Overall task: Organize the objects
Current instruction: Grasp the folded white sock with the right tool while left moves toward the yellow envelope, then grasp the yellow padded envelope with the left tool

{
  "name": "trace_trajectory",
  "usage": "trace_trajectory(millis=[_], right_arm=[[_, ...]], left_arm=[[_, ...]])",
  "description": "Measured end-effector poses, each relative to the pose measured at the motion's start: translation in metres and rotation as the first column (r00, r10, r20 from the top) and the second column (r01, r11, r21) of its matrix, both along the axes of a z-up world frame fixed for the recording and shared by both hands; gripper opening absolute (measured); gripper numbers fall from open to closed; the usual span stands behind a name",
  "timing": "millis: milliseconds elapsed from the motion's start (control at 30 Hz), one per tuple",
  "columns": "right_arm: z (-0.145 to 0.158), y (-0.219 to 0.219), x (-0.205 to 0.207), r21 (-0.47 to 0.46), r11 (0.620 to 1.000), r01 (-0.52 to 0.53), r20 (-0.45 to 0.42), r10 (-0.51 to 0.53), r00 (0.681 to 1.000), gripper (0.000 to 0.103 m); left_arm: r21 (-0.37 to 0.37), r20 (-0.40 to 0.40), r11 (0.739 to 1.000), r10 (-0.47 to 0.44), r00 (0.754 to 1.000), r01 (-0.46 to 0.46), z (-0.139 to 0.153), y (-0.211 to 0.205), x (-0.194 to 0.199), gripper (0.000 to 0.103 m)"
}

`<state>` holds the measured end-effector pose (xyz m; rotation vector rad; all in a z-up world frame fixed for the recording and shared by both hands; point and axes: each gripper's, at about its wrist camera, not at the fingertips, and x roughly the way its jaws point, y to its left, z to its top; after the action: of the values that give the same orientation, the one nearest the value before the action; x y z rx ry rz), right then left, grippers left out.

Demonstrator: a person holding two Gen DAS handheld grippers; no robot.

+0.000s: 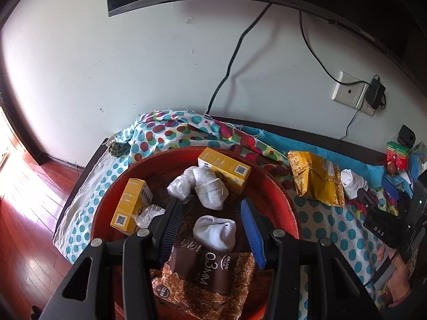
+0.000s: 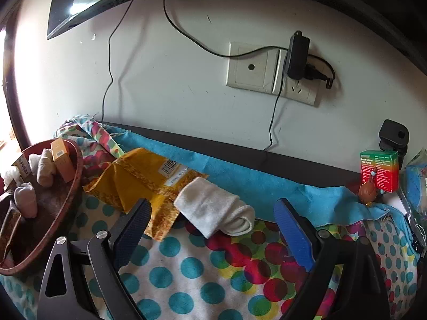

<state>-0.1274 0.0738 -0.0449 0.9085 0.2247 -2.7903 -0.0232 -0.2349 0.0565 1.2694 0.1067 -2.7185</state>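
Rolled sock lying upper-left to lower-right

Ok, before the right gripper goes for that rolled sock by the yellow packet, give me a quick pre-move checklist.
1. Right gripper open: ok.
2. Right gripper empty: ok.
3. Rolled white sock lies between the open fingers' line: ok.
4. Sock free of yellow packet: not ok, its end rests on the packet.
5. Room in red basin: ok, bare patches among the contents.
6. Left gripper out of the drop zone: not ok, it hangs open over the basin.
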Motion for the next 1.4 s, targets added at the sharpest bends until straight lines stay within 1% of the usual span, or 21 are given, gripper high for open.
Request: trace_trajectory(millis=[100, 200, 400, 533, 600, 633, 667, 700, 800, 833, 867, 1000, 1033, 1100, 1233, 1333, 1400], right_arm=[[-0.007, 0.005, -0.009, -0.001, 1.0, 0.005, 0.026, -0.005, 1.0, 0.096], [-0.015, 0.004, -0.02, 0.012, 1.0, 0.001, 0.044, -0.001, 0.999, 0.096], [-0.026, 0.002, -0.035, 0.031, 0.999, -0.017, 0.081, 0.014, 0.997, 0.096], [-0.028, 0.002, -0.041, 0.013, 0.999, -0.033, 0.106, 0.031, 0.994, 0.096], [-0.031, 0.003, -0.045, 0.009, 0.999, -0.037, 0.13, 0.036, 0.991, 0.089], [-0.033, 0.002, -0.046, 0.006, 0.999, -0.042, 0.144, 0.041, 0.989, 0.079], [-0.034, 0.002, -0.048, 0.0, 0.999, -0.053, 0.156, 0.052, 0.986, 0.073], [-0.035, 0.001, -0.049, 0.002, 0.998, -0.055, 0.165, 0.054, 0.985, 0.073], [-0.037, -0.001, -0.049, 0.008, 0.998, -0.065, 0.172, 0.063, 0.983, 0.065], [-0.037, -0.002, -0.048, 0.012, 0.998, -0.068, 0.169, 0.065, 0.983, 0.057], [-0.036, -0.003, -0.047, 0.016, 0.997, -0.073, 0.165, 0.069, 0.984, 0.052], [-0.036, -0.005, -0.046, 0.015, 0.997, -0.075, 0.155, 0.072, 0.985, 0.04], [-0.034, -0.003, -0.044, 0.002, 0.997, -0.074, 0.143, 0.072, 0.987, 0.038], [-0.031, 0.001, -0.04, -0.008, 0.998, -0.058, 0.118, 0.059, 0.991, 0.038], [-0.029, 0.025, -0.026, -0.021, 0.999, -0.028, 0.112, 0.031, 0.993, 0.038], [-0.029, 0.049, -0.017, -0.072, 0.997, -0.011, 0.127, 0.02, 0.992, 0.038], [-0.028, 0.063, -0.012, -0.108, 0.994, 0.005, 0.13, 0.009, 0.992, 0.038]], left_arm=[[-0.02, 0.01, 0.999, -0.037, 0.999, 0.037, -0.003, 0.015, -0.004, 0.047], [-0.042, 0.024, 0.997, -0.067, 0.997, 0.068, -0.007, 0.028, -0.008, 0.047], [-0.063, 0.065, 0.993, -0.099, 0.993, 0.103, -0.021, 0.044, -0.015, 0.047], [-0.074, 0.085, 0.99, -0.11, 0.99, 0.117, -0.029, 0.052, -0.019, 0.047], [-0.078, 0.096, 0.989, -0.118, 0.988, 0.125, -0.032, 0.058, -0.021, 0.047], [-0.08, 0.101, 0.988, -0.121, 0.987, 0.13, -0.034, 0.06, -0.022, 0.047], [-0.084, 0.107, 0.987, -0.125, 0.986, 0.135, -0.036, 0.063, -0.023, 0.047], [-0.087, 0.111, 0.986, -0.13, 0.985, 0.14, -0.037, 0.066, -0.024, 0.047], [-0.099, 0.127, 0.981, -0.152, 0.98, 0.165, -0.043, 0.076, -0.026, 0.047], [-0.105, 0.132, 0.979, -0.16, 0.978, 0.174, -0.045, 0.08, -0.027, 0.047], [-0.109, 0.135, 0.977, -0.167, 0.977, 0.182, -0.046, 0.084, -0.028, 0.047], [-0.11, 0.144, 0.972, -0.19, 0.971, 0.206, -0.051, 0.096, -0.03, 0.047], [-0.105, 0.146, 0.971, -0.197, 0.97, 0.213, -0.052, 0.099, -0.03, 0.047], [-0.089, 0.147, 0.972, -0.205, 0.968, 0.219, -0.055, 0.101, -0.032, 0.047], [-0.057, 0.142, 0.973, -0.214, 0.966, 0.224, -0.059, 0.106, -0.035, 0.047], [-0.042, 0.135, 0.97, -0.233, 0.963, 0.24, -0.063, 0.113, -0.036, 0.047], [-0.05, 0.133, 0.966, -0.244, 0.961, 0.252, -0.066, 0.122, -0.036, 0.048]])
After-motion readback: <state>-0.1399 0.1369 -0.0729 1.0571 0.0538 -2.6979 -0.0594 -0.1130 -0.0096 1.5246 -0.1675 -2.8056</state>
